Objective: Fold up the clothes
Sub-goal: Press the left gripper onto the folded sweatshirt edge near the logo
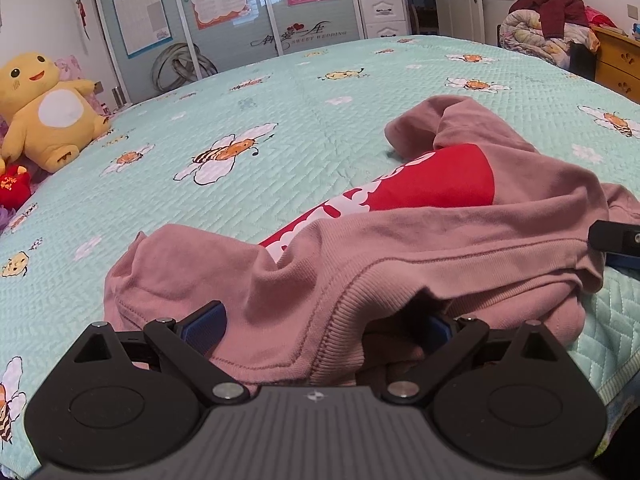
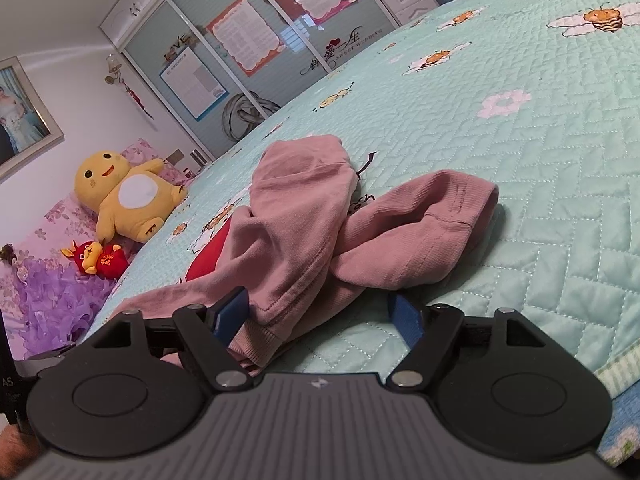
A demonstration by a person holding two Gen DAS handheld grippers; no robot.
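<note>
- Pink cotton, the sweatshirt [image 1: 400, 256] lies crumpled on the mint quilted bed [image 1: 260, 96] near its front edge, red print patch [image 1: 436, 180] partly showing; it is bunched, so it likely needs spreading flat before any fold.
- Both tools sit low at the hem side, probably to take the ribbed edge and pull it straight.
- On the left gripper [image 1: 320, 328], the fingers stand wide with the ribbed hem between them; the cloth touches the left blue pad [image 1: 206, 330], but no pinch shows.
- On the right gripper [image 2: 320, 320], the fingers also gape: the left pad [image 2: 230, 316] meets the cuff, the right pad [image 2: 408, 320] is over bare quilt.
</note>
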